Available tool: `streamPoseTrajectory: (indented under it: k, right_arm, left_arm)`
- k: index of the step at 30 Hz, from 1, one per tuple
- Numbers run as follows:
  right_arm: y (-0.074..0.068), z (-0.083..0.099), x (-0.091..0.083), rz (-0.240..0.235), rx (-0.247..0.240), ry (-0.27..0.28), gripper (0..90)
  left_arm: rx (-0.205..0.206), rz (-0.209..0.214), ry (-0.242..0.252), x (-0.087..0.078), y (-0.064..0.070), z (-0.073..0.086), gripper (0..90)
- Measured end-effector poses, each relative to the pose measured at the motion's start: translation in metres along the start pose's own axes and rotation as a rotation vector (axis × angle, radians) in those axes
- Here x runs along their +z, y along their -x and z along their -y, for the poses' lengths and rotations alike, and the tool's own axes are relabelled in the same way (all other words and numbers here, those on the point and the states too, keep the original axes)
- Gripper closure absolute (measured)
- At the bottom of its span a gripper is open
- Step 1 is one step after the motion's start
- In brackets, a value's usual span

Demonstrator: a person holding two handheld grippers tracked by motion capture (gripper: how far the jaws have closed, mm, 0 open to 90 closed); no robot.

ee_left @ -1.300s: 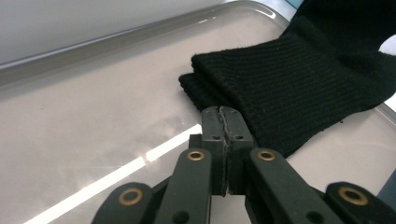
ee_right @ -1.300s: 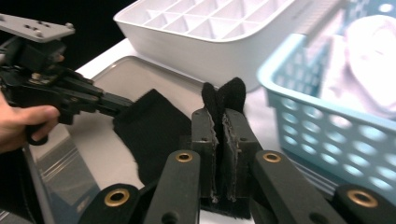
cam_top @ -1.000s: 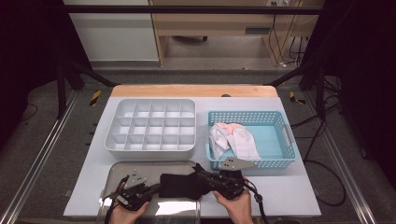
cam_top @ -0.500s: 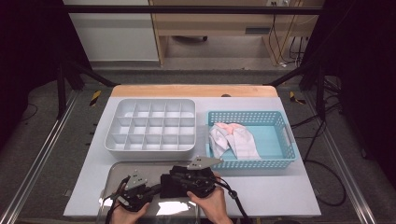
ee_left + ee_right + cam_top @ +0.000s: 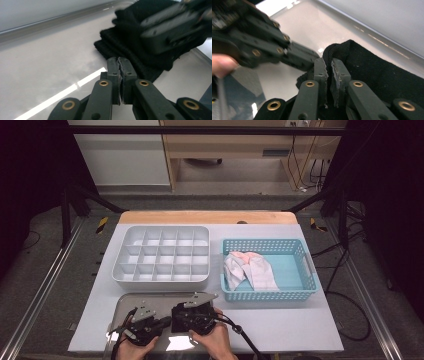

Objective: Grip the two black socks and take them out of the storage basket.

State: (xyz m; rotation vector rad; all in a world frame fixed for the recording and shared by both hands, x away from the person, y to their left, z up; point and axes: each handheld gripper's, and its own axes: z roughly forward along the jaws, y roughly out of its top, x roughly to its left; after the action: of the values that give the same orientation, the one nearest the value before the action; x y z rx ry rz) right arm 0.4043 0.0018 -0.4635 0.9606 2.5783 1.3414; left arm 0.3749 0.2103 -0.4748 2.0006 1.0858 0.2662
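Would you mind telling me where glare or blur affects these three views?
Left gripper view: a bright glare streak crosses the metal tray, and the right gripper is blurred. Right gripper view: the left gripper is out of focus. High view: surroundings dark, glare on the tray's near edge.

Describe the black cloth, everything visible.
The black cloth looks like a ribbed knit, folded into layers with stacked edges showing. It lies on the shiny metal tray at the table's near edge. The right gripper is shut on a raised fold; the left gripper, jaws closed, sits at its edge.
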Motion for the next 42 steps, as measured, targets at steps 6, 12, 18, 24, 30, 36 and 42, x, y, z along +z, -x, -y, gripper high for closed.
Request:
streamPoseTrajectory:
  k: [6, 12, 18, 24, 30, 36, 42]
  right_arm:
    - [-0.001, -0.001, -0.001, -0.02, 0.01, 0.009, 72.4]
    - [0.002, -0.004, -0.019, -0.026, 0.024, 0.067, 65.8]
    - [0.013, -0.005, -0.038, -0.001, 0.044, 0.108, 64.0]
    - [0.027, -0.001, -0.059, 0.051, 0.061, 0.143, 64.1]
    - [0.039, 0.009, -0.076, 0.094, 0.079, 0.148, 66.0]
    - [0.046, 0.022, -0.084, 0.128, 0.091, 0.136, 65.5]
    - [0.051, 0.032, -0.092, 0.141, 0.106, 0.135, 64.3]
  left_arm:
    - [-0.019, -0.002, 0.038, -0.01, -0.006, -0.003, 85.3]
    - [-0.023, 0.0, 0.071, -0.016, -0.007, -0.008, 84.8]
    - [-0.025, 0.003, 0.106, -0.023, -0.007, -0.013, 84.6]
    - [0.004, 0.009, 0.115, -0.022, 0.001, -0.022, 84.6]
    - [0.023, 0.028, 0.126, -0.019, 0.011, -0.033, 85.3]
    - [0.06, 0.044, 0.097, -0.003, 0.021, -0.041, 86.0]
    - [0.086, 0.06, 0.066, 0.01, 0.03, -0.046, 86.1]
